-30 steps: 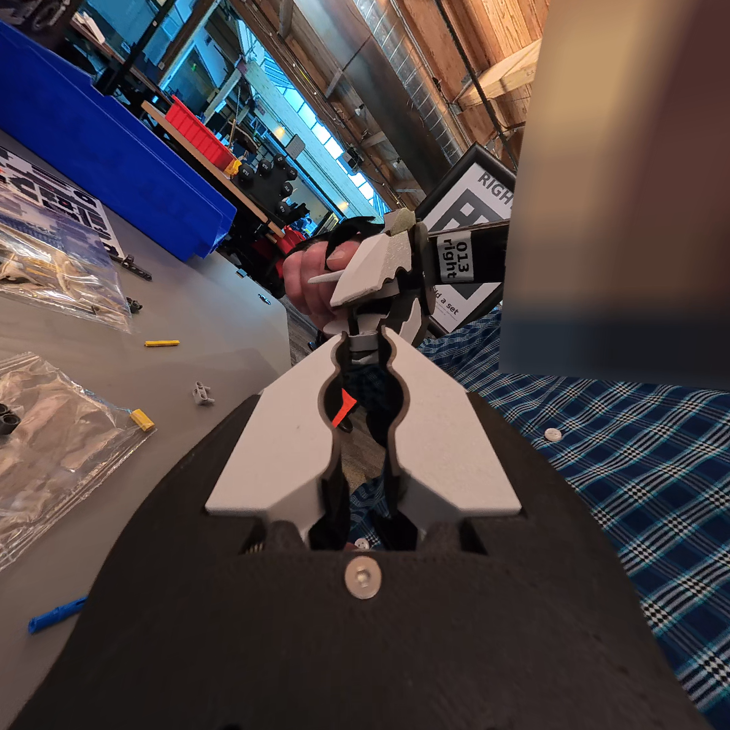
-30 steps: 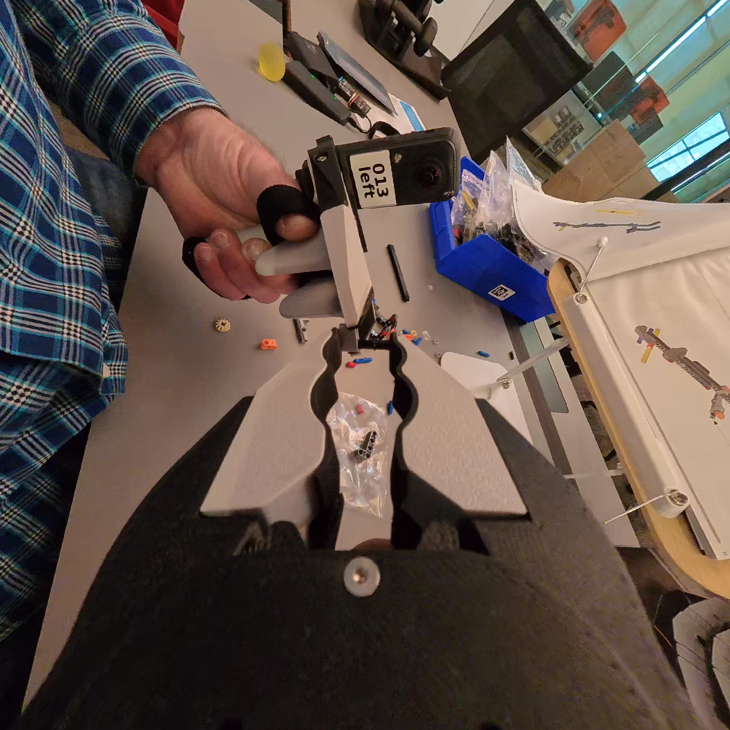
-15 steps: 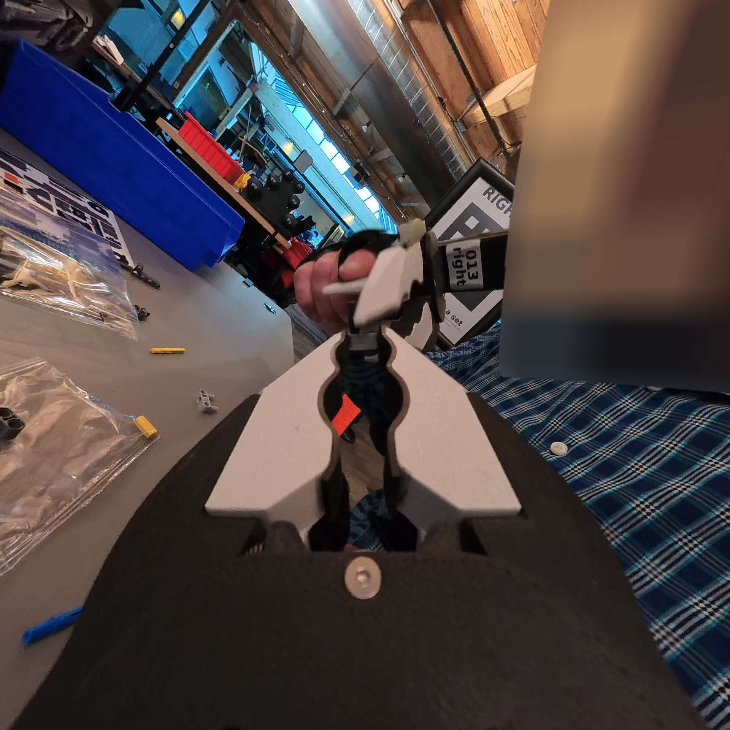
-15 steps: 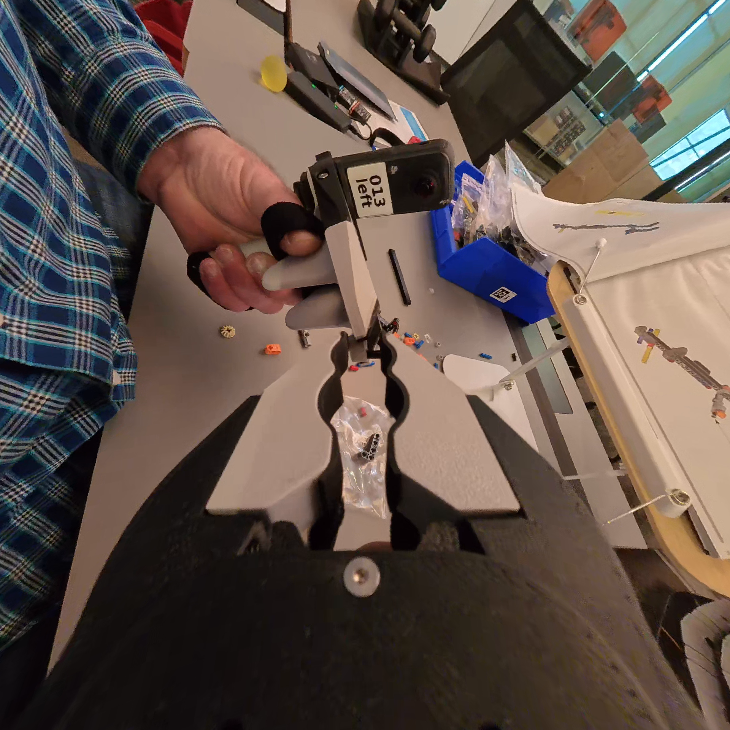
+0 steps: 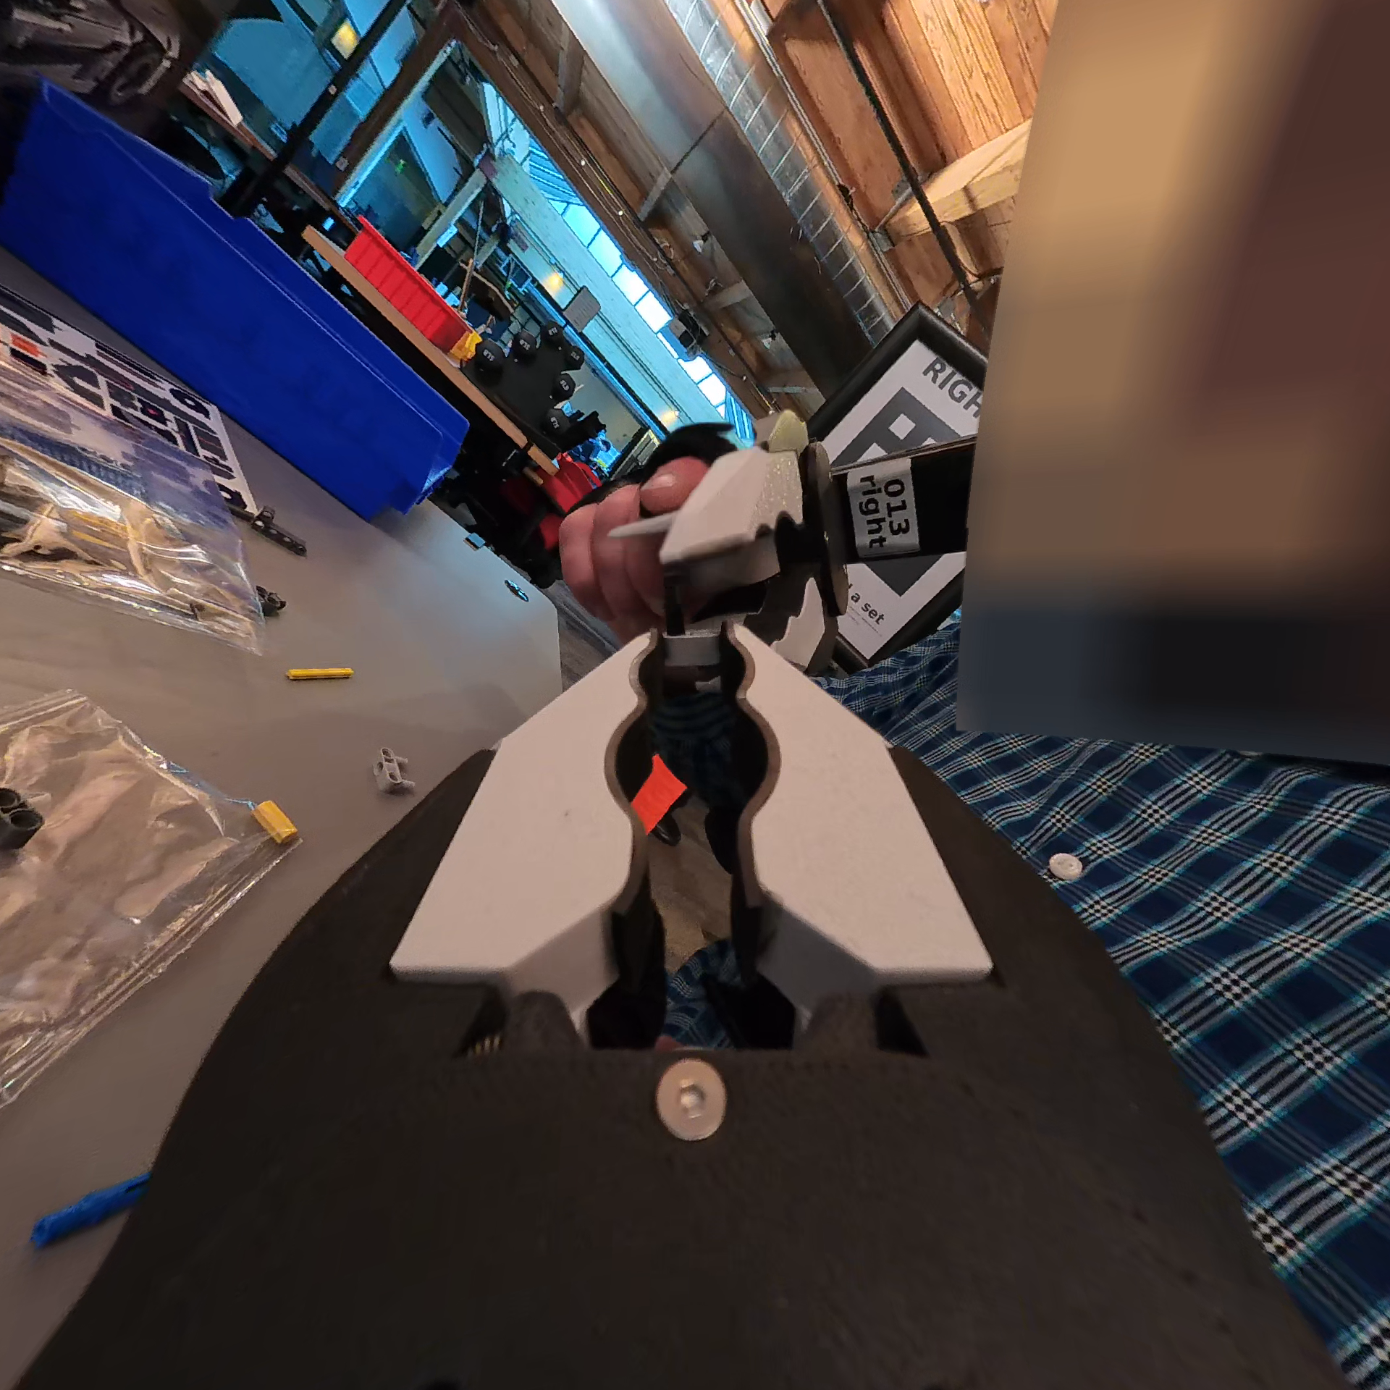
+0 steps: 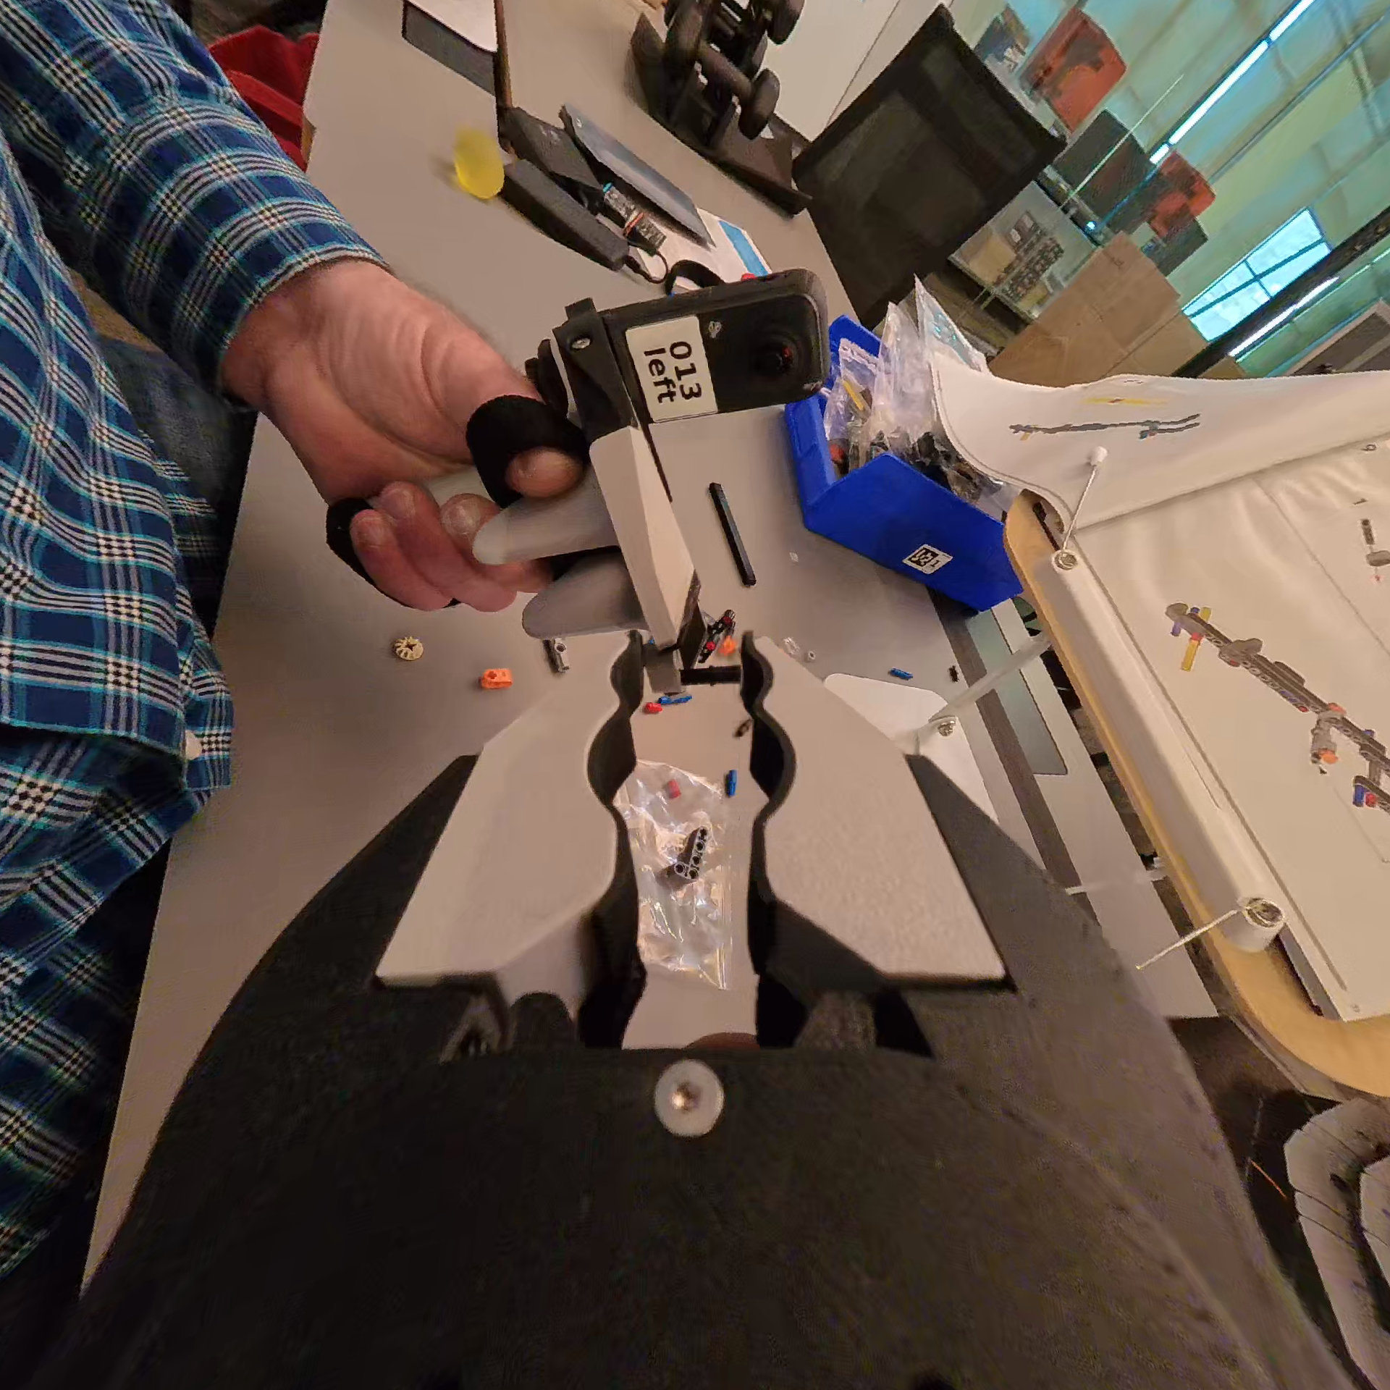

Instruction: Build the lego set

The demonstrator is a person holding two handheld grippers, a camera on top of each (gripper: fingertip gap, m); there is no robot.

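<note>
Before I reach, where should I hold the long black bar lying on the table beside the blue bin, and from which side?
Grip the long black bar near its middle, across its narrow width, from straight above. It lies flat on the table, so only its two long sides can be pinched; a middle hold should keep it level.

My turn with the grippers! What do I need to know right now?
Left gripper: jaws nearly shut on a small grey piece, held up in the air.
Right gripper: jaws parted around the left one's tip. I can't tell whether it grips anything.
Parts: loose pieces on the grey table, a clear bag with a dark beam in it, and more bags in the blue bin. The instruction booklet lies open beside the bin.
Done: no finished section shows.
Left: probably join this piece, then follow the booklet.
</note>
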